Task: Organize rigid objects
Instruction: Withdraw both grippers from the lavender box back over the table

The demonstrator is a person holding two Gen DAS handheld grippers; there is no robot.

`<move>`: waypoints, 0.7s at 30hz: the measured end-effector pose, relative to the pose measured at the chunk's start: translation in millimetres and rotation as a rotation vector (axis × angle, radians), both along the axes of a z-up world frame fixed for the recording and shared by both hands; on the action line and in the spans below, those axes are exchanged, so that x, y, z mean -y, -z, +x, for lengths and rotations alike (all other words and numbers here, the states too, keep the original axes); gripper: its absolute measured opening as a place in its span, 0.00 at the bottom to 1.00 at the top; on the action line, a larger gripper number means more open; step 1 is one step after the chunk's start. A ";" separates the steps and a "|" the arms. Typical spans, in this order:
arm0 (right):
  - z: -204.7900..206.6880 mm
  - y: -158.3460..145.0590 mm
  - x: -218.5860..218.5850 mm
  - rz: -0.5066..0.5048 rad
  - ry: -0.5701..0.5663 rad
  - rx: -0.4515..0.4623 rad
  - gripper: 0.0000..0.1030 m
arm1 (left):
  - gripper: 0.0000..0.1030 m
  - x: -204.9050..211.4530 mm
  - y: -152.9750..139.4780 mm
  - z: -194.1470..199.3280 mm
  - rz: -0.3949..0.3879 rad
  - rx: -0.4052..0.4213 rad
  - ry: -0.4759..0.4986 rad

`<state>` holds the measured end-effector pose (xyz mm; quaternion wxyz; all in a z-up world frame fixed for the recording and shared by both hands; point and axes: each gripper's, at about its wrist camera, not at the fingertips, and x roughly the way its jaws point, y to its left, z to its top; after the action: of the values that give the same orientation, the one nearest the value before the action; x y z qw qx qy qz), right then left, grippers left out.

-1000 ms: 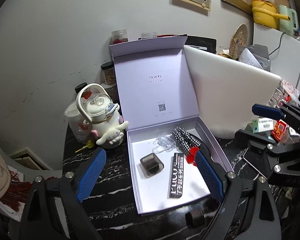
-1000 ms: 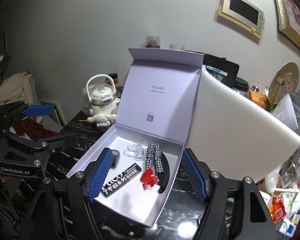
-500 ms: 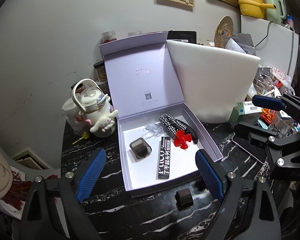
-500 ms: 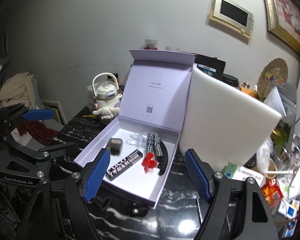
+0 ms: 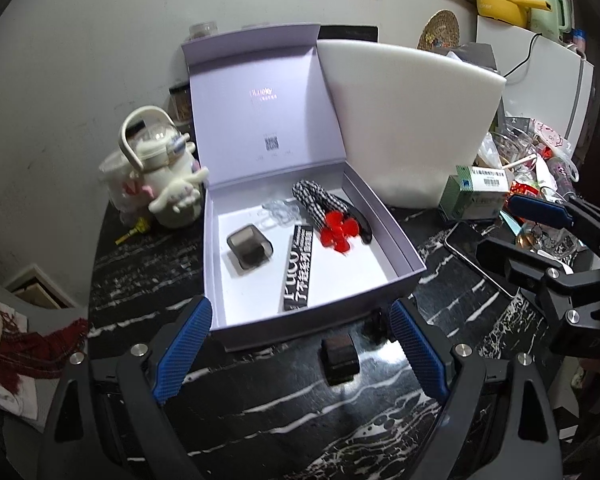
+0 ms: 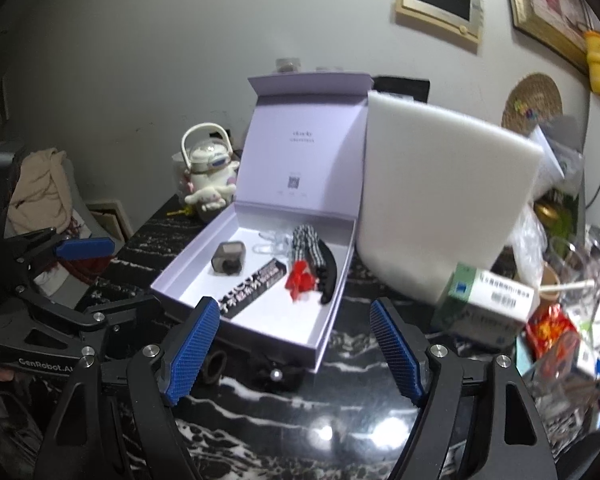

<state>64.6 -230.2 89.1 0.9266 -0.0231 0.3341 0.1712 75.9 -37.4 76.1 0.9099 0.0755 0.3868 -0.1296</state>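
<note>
Left wrist view: the left tongs (image 5: 300,352) stand wide with nothing between the blue pads, held low over the black marbled worktop (image 5: 260,420). Just ahead of them at 12 o'clock sits a small dark cube-like piece (image 5: 340,360), loose on the stone and close against the front wall of the open lavender gift box (image 5: 404,248). It looks hard, light and squat, so I judge a pinch across its two flat side faces the safest hold; on polished stone it may skid if only one pad touches first. A second dark rounded bit at 1 o'clock is too shadowed to name.

Inside the box, going outward: a black lettered strip (image 5: 298,270), a smoky translucent case (image 5: 249,249), a red flower hair clip (image 5: 338,234), a black-and-white checked hair clip (image 5: 314,202) and a clear plastic clip (image 5: 278,210). All look light; the clear one seems brittle.

At 3 o'clock the right tongs (image 5: 540,220) hover near a phone (image 5: 472,252).

Right wrist view: the right tongs (image 6: 296,352) are likewise spread wide and empty. Near the left pad, at 11 o'clock, lies a dark ring-shaped piece (image 6: 216,366), and near 12 a dark flower-like clip with a pearl (image 6: 274,376), both outside the box; the clip would probably want a hold across its body rather than its petals.
</note>
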 end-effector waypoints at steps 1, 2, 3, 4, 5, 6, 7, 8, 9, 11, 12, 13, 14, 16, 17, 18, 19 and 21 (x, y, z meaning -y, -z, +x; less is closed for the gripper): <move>-1.9 2.4 0.6 0.002 0.004 -0.001 0.77 | 0.89 0.0 2.7 -0.4 -0.004 -0.007 0.002; -3.3 4.5 1.0 0.003 0.007 -0.006 0.77 | 0.89 0.7 6.1 -1.1 -0.005 -0.017 0.009; -4.4 6.7 1.2 0.005 0.009 -0.010 0.79 | 0.89 1.7 9.1 -2.1 -0.004 -0.021 0.017; -5.2 9.9 1.2 0.007 0.009 -0.016 0.80 | 0.89 2.2 11.4 -2.4 -0.003 -0.023 0.020; -6.4 14.2 0.9 0.008 0.009 -0.027 0.80 | 0.89 3.0 15.4 -3.4 -0.002 -0.030 0.024; -6.9 17.6 0.6 0.008 0.007 -0.036 0.80 | 0.89 3.6 18.2 -4.3 -0.003 -0.035 0.028; -7.1 21.1 -0.2 0.007 0.005 -0.045 0.80 | 0.89 4.1 20.9 -4.9 -0.006 -0.042 0.031; -7.2 25.4 -1.1 0.007 0.004 -0.056 0.80 | 0.89 4.8 24.0 -5.7 -0.010 -0.049 0.037; -7.6 30.7 -2.0 0.007 0.002 -0.070 0.80 | 0.89 5.8 28.0 -6.3 -0.009 -0.055 0.045; -8.2 39.5 -3.7 0.009 -0.006 -0.095 0.80 | 0.89 7.6 35.4 -7.9 0.001 -0.062 0.052; -8.3 45.0 -4.1 0.011 -0.010 -0.110 0.80 | 0.89 8.0 38.1 -8.5 0.002 -0.065 0.055; -8.3 49.2 -4.2 0.012 -0.010 -0.122 0.80 | 0.89 7.9 41.0 -8.7 0.000 -0.071 0.057; -8.3 53.9 -4.0 0.016 -0.010 -0.137 0.80 | 0.89 7.2 44.1 -8.8 -0.005 -0.079 0.056; -7.9 62.3 -3.0 0.031 -0.015 -0.160 0.80 | 0.89 5.8 50.8 -8.5 -0.015 -0.092 0.053; -7.8 67.3 -2.5 0.039 -0.020 -0.171 0.80 | 0.89 4.9 54.8 -8.2 -0.020 -0.101 0.051; -7.7 70.7 -2.6 0.039 -0.024 -0.177 0.80 | 0.89 4.2 57.4 -7.8 -0.023 -0.107 0.049; -7.8 73.7 -2.4 0.037 -0.026 -0.182 0.80 | 0.89 4.0 60.8 -7.7 -0.025 -0.113 0.047; -7.3 81.1 -3.1 0.030 -0.026 -0.194 0.80 | 0.89 2.6 67.9 -8.5 -0.027 -0.125 0.042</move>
<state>57.3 -227.2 7.9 0.8878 0.0031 0.4193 0.1898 67.5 -40.0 8.2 0.8821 0.0630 0.4392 -0.1584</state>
